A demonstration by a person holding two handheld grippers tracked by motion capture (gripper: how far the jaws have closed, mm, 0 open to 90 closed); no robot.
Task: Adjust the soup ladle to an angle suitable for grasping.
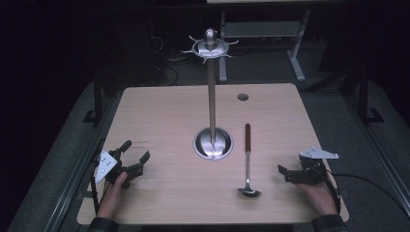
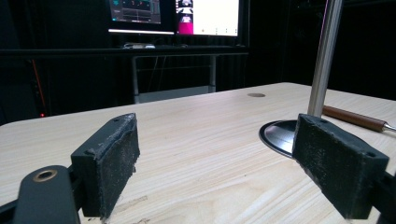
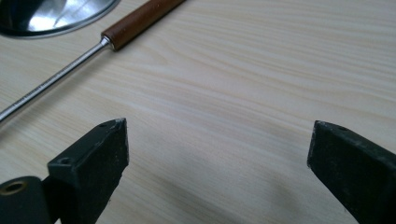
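Both grippers, left point(image 1: 138, 155) and right point(image 1: 282, 173), rest open and empty on the pale wooden table point(image 1: 159, 111). Next, I think, the right one must reach the steel ladle with brown handle point(image 1: 247, 159) beside the tall steel hook stand point(image 1: 212, 96).

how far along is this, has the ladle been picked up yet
Nothing looks done: the ladle lies flat on the table beside the stand, whose hooks are bare. In hand: nothing; left tongs and right tongs are open and apart from it. Left: grasping and probably hanging it.
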